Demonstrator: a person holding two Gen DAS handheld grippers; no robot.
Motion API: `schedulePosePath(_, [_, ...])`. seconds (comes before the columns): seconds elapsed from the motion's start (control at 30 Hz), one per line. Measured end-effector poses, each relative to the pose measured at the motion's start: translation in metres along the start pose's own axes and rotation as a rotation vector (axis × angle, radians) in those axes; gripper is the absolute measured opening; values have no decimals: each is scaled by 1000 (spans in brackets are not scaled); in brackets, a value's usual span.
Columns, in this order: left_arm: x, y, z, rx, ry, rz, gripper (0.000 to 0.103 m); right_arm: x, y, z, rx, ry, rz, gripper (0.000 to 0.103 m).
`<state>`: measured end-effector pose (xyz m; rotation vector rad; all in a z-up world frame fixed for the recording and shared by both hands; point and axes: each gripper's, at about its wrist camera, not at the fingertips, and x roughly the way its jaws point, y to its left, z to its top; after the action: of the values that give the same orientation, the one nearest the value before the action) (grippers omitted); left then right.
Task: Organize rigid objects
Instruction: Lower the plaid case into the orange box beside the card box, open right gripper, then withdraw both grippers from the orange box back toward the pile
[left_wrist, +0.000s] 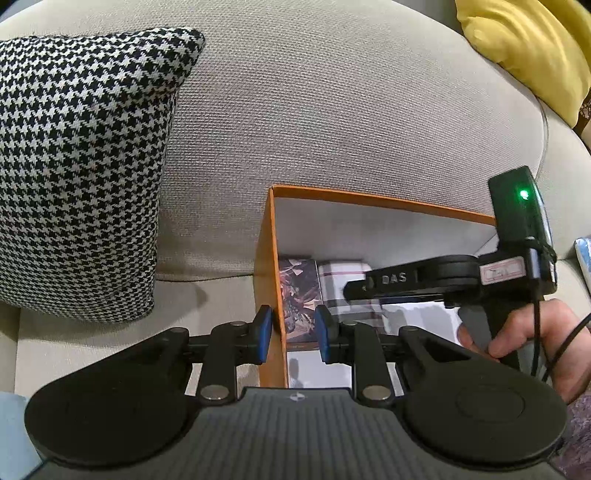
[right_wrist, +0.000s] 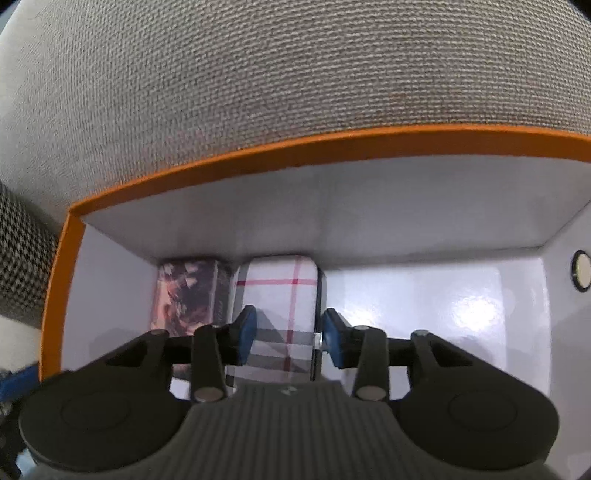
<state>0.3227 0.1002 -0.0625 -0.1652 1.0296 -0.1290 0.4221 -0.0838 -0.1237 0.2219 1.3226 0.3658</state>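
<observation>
Plaid box (right_wrist: 277, 314) lies in orange box (right_wrist: 258, 153) on sofa (left_wrist: 332, 110), beside dark patterned box (right_wrist: 184, 295), between right gripper's (right_wrist: 288, 339) parted pads; left gripper (left_wrist: 291, 332) clamps the orange box's side wall.

Colours and patterns in your two wrist views.
You see an orange-rimmed cardboard box (right_wrist: 258, 153) with glossy white inside, a white plaid tin (right_wrist: 280, 295) crossed by red and grey lines, a dark floral-print tin (right_wrist: 184, 295), a black-and-white houndstooth cushion (left_wrist: 81, 166), a yellow cushion (left_wrist: 532, 48), a beige woven sofa (left_wrist: 332, 103), blue finger pads (right_wrist: 248, 332).
</observation>
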Motion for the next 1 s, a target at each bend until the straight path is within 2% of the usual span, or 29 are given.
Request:
schedulePosePath(0.2, [0,1,0,-5,0,-7,28,13,13,2,-12,-18,-16,38])
schedulePosePath(0.4, [-11,-5,-1,-21,-27,4,28,-11,27,-3,-104,-59,-59,39])
schedulePosePath(0.53, [-31,-8,-5,-34,-86,14,29,-38,39,-17,-168,-106,-61,40])
schedulePosePath(0.8, [-87,-24,-27,-49,-235,18,40,-113,40,-58,-305,-283,-12,51])
schedulePosePath(0.93, [-113,-35,-44,-38,-278,4,42,-151,37,-90,-343,-360,26,54])
schedulePosePath(1.0, [-122,-42,-54,-26,-282,-7,43,-161,34,-105,-352,-386,35,59])
